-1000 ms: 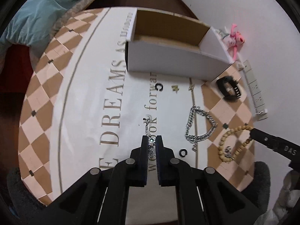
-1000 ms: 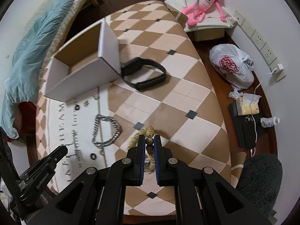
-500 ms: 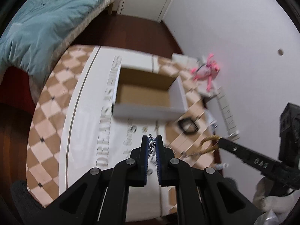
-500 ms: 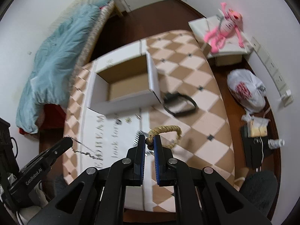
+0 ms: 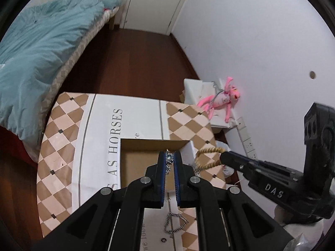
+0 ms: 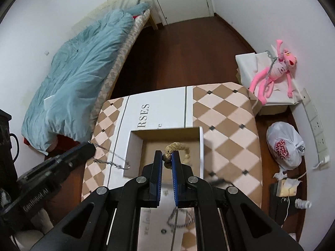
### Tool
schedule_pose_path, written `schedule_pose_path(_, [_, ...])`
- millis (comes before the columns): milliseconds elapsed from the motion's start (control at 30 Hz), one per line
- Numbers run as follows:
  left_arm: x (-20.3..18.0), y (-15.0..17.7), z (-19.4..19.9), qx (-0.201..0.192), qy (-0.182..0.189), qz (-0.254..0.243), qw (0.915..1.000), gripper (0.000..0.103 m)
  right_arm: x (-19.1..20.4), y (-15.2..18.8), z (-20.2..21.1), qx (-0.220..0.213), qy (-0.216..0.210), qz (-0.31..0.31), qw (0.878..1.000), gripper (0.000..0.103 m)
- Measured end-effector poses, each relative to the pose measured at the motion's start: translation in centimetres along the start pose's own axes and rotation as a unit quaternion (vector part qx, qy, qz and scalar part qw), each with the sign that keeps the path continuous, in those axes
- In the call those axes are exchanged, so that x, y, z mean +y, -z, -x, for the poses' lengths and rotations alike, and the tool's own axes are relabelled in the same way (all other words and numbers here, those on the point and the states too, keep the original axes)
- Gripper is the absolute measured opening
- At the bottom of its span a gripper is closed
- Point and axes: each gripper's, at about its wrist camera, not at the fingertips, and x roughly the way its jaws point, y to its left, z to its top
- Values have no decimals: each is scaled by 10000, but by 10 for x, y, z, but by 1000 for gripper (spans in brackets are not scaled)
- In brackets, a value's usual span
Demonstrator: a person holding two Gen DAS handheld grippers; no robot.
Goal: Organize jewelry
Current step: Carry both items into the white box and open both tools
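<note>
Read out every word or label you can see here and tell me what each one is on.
"AS HORSES": tablecloth, beside the box.
"DAS": right tongs body.
"GenRobot.AI", blurred: left tongs body.
Red print on the white bag: unreadable.
Small script on the cloth near the box: partly hidden, unreadable.

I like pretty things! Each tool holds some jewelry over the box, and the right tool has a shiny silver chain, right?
Not quite. The right tool holds a tan beaded bracelet, as the right wrist view shows. The left tool holds the silver chain over the box.
</note>
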Motion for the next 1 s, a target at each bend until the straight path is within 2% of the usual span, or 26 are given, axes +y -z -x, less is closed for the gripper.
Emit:
schedule_pose_path(200, [19,-12,-46,501,-23,166,9986,5,0,-27,-47,462,68,80,9989,9])
schedule_pose_path(300, [25,-16,-61,688,-309,241,9969,7,-2,-32,-69,683,72,179,9975,9])
schedule_pose_path(400, [31,-19,-73,805,-655,264,9943,9,-9,-32,-94,1101,-13,152,9938,10])
schedule_pose_path(433, [33,-19,-75,811,-766,244,9935,14,-12,-30,-102,1221,29,149,9924,19])
schedule_pose_path(467, [35,-18,-78,825,-964,195,9917,21,-13,-27,-107,1277,84,165,9916,44])
schedule_pose_path(500, [36,-17,-79,824,-1102,155,9904,43,-16,-24,-112,1300,187,196,9911,58])
schedule_pose_path(533, [38,-15,-79,773,-1198,131,9897,65,-18,-21,-113,1286,260,229,9911,78])
schedule_pose_path(567, [40,-13,-78,700,-1302,103,9890,72,-19,-17,-114,1252,369,266,9911,80])
schedule_pose_path(600, [41,-10,-78,650,-1406,62,9879,76,-20,-13,-113,1209,525,331,9907,80])
schedule_pose_path(667, [44,-6,-78,576,-1605,-8,9854,76,-21,-6,-112,1136,767,415,9897,80])
schedule_pose_path(700, [46,-1,-78,538,-1725,-37,9835,83,-22,-1,-112,1109,903,439,9887,80])
schedule_pose_path(733, [47,2,-78,509,-1815,-73,9821,98,-24,3,-112,1091,1014,445,9878,82])
schedule_pose_path(767, [49,5,-79,499,-1859,-84,9813,103,-24,6,-112,1075,1072,436,9874,87])
schedule_pose_path(833, [50,15,-78,405,-2005,-131,9788,103,-25,17,-112,1042,1231,485,9857,93])
schedule_pose_path(1000, [49,33,-79,376,-2157,-225,9755,103,-26,38,-112,961,1483,473,9831,94])
